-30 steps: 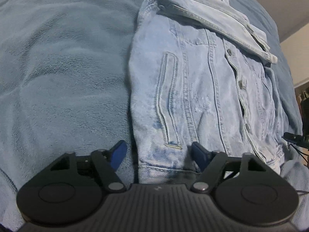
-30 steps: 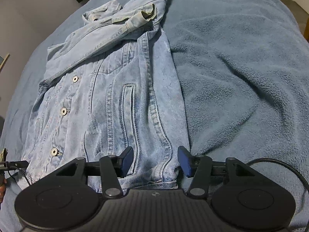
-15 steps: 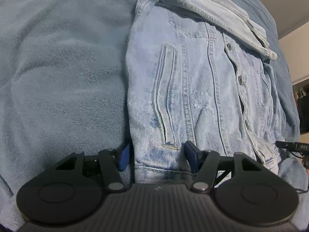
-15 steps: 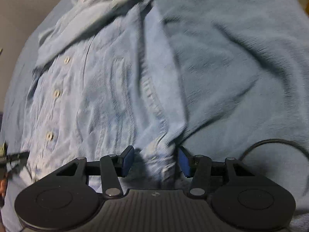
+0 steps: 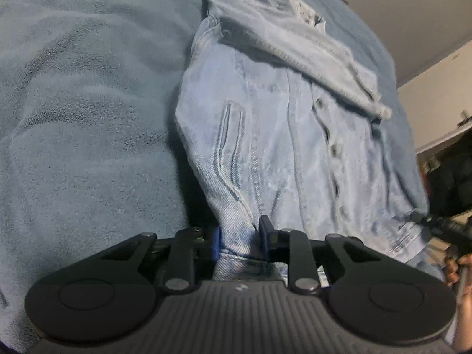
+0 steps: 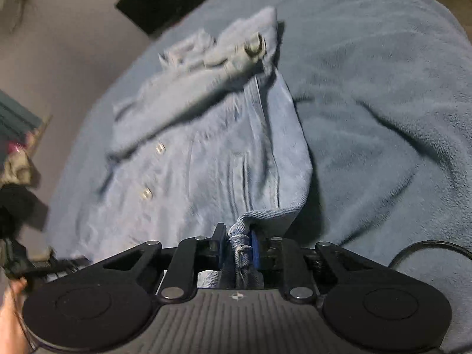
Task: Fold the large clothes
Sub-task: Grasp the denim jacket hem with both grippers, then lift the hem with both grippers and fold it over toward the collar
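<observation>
A light blue denim jacket (image 5: 283,153) lies front up on a blue fleece blanket (image 5: 82,124), its sleeves folded across the chest. My left gripper (image 5: 240,237) is closing, and its jaws pinch the bunched hem at the jacket's left bottom corner. In the right wrist view the same jacket (image 6: 200,165) stretches away from me, and my right gripper (image 6: 238,243) is closing too, its jaws pressing on the gathered hem at the right bottom corner. Both corners are raised off the blanket, with dark shadow under them.
The blanket (image 6: 383,118) spreads wide on both outer sides of the jacket. A person's hand (image 5: 460,268) holding the other gripper shows at the right edge of the left wrist view. A dark screen (image 6: 168,0) and a wall stand beyond the bed.
Both grippers have closed from open onto the jacket's bottom hem corners. The denim at each corner is now bunched and lifted, and the right side has risen.
</observation>
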`<state>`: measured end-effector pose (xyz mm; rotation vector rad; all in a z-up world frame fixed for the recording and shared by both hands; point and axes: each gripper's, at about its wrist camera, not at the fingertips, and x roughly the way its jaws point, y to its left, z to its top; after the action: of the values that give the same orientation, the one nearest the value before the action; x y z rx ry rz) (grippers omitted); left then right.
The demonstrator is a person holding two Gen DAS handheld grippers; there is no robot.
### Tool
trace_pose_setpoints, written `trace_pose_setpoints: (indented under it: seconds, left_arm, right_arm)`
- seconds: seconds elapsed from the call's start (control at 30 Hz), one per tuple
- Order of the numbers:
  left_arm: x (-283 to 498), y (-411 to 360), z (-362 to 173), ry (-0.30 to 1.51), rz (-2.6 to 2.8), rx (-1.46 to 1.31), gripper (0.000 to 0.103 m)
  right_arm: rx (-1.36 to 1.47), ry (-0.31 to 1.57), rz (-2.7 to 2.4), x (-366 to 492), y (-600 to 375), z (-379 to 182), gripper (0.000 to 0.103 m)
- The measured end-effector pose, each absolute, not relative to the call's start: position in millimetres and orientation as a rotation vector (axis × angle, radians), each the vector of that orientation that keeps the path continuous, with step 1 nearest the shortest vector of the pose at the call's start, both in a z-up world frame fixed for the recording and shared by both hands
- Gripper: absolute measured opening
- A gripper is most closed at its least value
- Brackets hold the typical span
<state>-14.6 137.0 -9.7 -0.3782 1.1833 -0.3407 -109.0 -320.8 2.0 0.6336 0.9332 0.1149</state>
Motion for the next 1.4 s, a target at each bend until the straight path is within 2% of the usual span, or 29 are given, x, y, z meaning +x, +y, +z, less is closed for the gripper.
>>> trace_pose_setpoints:
  seconds: [0.07, 0.2, 0.33, 0.4, 0.47, 0.5, 0.53, 0.67, 0.83, 0.97, 1.03, 1.23, 1.4]
  left_arm:
    - [-13, 130, -12, 1.21, -0.34, -0.339, 0.022]
    - [-9, 127, -21, 1.27, -0.318, -0.303, 0.036]
    - [-8, 118, -27, 1.279, -0.291, -0.25, 0.047]
    - [-8, 115, -28, 1.278, -0.264, -0.223, 0.052]
    - [-9, 114, -28, 1.271, -0.263, -0.208, 0.052]
    - [-10, 112, -27, 1.262, -0.263, -0.191, 0.05]
    - [-12, 109, -26, 1.25, -0.271, -0.172, 0.043]
    - [-20, 95, -18, 1.196, -0.272, -0.073, 0.035]
    - [-25, 111, -7, 1.139, -0.304, -0.199, 0.022]
    - [-20, 137, -9, 1.123, -0.33, -0.43, 0.019]
    - [-15, 146, -10, 1.112, -0.34, -0.529, 0.011]
    - [1, 145, -8, 1.093, -0.348, -0.594, 0.01]
    - [19, 144, -5, 1.076, -0.349, -0.666, 0.01]
  right_arm:
    - [0.621, 0.963, 0.119, -106, -319, 0, 0.019]
    - [0.58, 1.025, 0.117, -99, -310, -11, 0.024]
    - [0.483, 1.128, 0.107, -91, -293, -26, 0.046]
    - [0.451, 1.159, 0.099, -88, -288, -30, 0.049]
    - [0.453, 1.161, 0.103, -88, -287, -30, 0.048]
    - [0.459, 1.155, 0.104, -90, -288, -30, 0.047]
    - [0.467, 1.146, 0.102, -90, -289, -29, 0.04]
    - [0.492, 1.111, 0.106, -95, -293, -25, 0.025]
    - [0.552, 0.971, 0.148, -108, -301, -9, 0.021]
    - [0.645, 0.831, 0.193, -118, -308, 8, 0.02]
    - [0.683, 0.782, 0.21, -116, -306, 13, 0.02]
    - [0.793, 0.673, 0.208, -103, -316, 21, 0.019]
    - [0.807, 0.651, 0.194, -91, -321, 23, 0.019]
